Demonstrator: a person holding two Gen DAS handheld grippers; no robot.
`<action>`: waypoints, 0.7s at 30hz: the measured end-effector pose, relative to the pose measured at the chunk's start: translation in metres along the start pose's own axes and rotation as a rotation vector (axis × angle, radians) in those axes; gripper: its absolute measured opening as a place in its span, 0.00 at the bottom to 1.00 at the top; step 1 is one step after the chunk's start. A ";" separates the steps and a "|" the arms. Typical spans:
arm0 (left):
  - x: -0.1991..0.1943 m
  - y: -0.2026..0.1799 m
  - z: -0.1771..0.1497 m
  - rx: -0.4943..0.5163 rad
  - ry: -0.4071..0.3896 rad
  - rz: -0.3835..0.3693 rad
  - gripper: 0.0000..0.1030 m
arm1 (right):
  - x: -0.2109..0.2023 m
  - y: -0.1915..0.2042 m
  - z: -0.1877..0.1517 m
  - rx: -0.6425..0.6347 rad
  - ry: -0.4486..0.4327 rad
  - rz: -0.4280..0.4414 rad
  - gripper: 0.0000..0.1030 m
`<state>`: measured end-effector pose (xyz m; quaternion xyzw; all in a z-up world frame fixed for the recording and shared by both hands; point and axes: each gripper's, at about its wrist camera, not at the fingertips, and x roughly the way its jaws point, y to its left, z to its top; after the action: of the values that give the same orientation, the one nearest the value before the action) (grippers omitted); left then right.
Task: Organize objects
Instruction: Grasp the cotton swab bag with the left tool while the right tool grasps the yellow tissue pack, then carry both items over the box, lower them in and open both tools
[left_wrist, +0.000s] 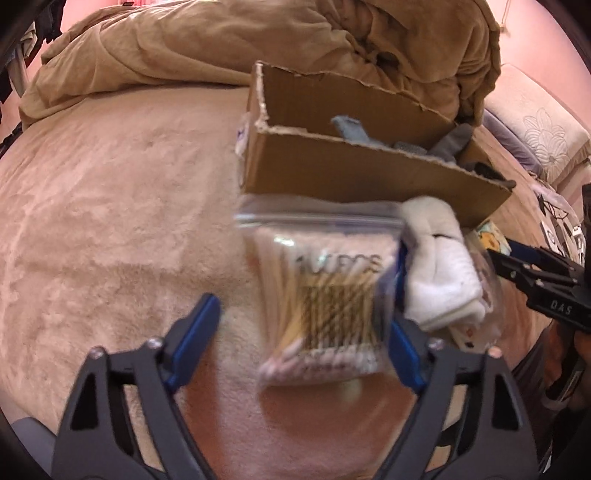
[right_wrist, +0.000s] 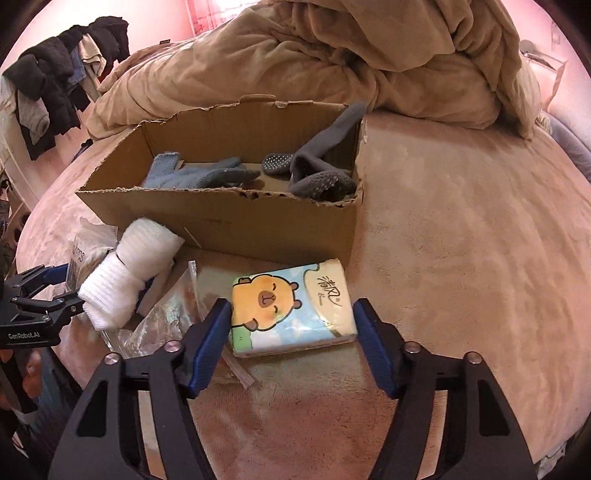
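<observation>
An open cardboard box (left_wrist: 369, 173) (right_wrist: 229, 218) stands on the bed and holds a blue glove (right_wrist: 192, 175) and grey socks (right_wrist: 317, 166). In the left wrist view my left gripper (left_wrist: 306, 317) is open, its jaws wide apart around a clear zip bag of cotton swabs (left_wrist: 325, 295). A rolled white sock (left_wrist: 439, 266) (right_wrist: 125, 266) lies just beyond its right finger. In the right wrist view my right gripper (right_wrist: 291, 332) is open, its fingers on either side of a tissue pack with a cartoon bear (right_wrist: 291, 302). Whether they touch it I cannot tell.
A crumpled tan duvet (right_wrist: 332, 66) is heaped behind the box. An empty clear plastic bag (right_wrist: 162, 325) lies left of the tissue pack. Dark clothes hang on a rack (right_wrist: 55, 81) at far left. A floral pillow (left_wrist: 543, 125) lies at the right.
</observation>
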<state>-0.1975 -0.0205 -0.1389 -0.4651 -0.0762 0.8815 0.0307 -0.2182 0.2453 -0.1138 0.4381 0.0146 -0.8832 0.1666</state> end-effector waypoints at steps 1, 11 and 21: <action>-0.001 0.000 0.001 -0.001 -0.003 -0.005 0.66 | 0.000 -0.001 0.000 0.003 -0.001 0.000 0.66; -0.022 -0.004 -0.001 0.003 -0.024 -0.011 0.44 | -0.025 0.002 0.003 -0.004 -0.038 -0.009 0.65; -0.096 -0.003 -0.003 -0.028 -0.106 -0.036 0.44 | -0.067 0.019 0.015 -0.006 -0.059 -0.022 0.65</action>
<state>-0.1405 -0.0296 -0.0619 -0.4166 -0.0985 0.9030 0.0361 -0.1860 0.2436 -0.0498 0.4112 0.0169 -0.8975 0.1584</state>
